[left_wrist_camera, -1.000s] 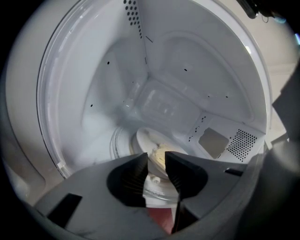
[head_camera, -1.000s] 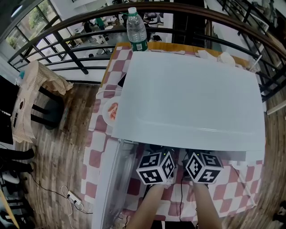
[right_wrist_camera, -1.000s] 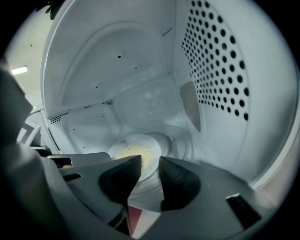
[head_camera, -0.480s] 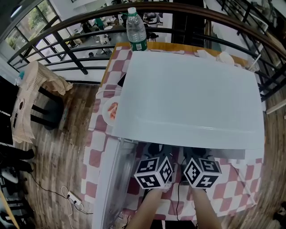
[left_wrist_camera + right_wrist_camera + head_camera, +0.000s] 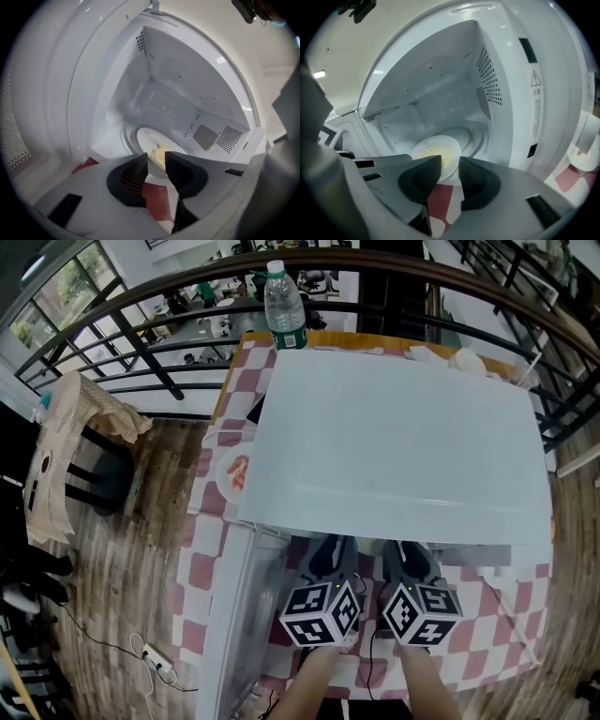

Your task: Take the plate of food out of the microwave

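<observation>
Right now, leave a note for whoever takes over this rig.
Left claw: open, empty, at the microwave mouth.
Right claw: open, empty, beside it.
Door is open. The plate of food sits inside, beyond both claws, untouched.
Left to do: reach in, grip its rim with both claws, lift it out level.

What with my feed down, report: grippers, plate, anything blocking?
Left gripper and right gripper at the microwave mouth, jaws open, empty. Plate with food inside, untouched. Door open, nothing blocking.
</observation>
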Demonstrator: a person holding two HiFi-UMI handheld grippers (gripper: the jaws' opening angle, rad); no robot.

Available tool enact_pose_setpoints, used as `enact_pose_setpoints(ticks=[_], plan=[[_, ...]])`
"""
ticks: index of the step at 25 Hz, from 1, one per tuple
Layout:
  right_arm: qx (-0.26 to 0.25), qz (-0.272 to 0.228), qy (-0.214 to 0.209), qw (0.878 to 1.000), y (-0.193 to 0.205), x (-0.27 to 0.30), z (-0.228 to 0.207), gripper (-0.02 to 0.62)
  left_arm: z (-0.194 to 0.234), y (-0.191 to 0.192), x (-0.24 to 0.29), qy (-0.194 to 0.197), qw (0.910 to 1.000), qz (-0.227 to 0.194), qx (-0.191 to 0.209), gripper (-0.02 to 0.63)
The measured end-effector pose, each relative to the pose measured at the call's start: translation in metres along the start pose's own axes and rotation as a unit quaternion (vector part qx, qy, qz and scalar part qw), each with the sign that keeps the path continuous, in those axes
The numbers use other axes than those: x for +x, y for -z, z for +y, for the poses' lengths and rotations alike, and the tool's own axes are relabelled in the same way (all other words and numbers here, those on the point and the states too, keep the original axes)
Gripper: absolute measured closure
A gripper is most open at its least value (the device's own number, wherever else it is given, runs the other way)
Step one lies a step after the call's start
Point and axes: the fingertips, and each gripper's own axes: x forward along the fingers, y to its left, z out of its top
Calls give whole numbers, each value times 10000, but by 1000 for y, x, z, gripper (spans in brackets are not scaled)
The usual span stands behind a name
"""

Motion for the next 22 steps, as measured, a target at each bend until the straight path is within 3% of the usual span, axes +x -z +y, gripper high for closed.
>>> enact_pose_setpoints(ticks=[8,12,22], plan=[[225,-55,-32,9997,5,-11,-2,486,-3,12,-12,35,10000,63,-7,486],[236,-151,164,9995,4,-13,-9,488,2,12,-13,25,9998,31,-202,482],[1182,-19,-21,9930,9,-9,-15,466,19,4,-13,-46,9962,5,-868,479]])
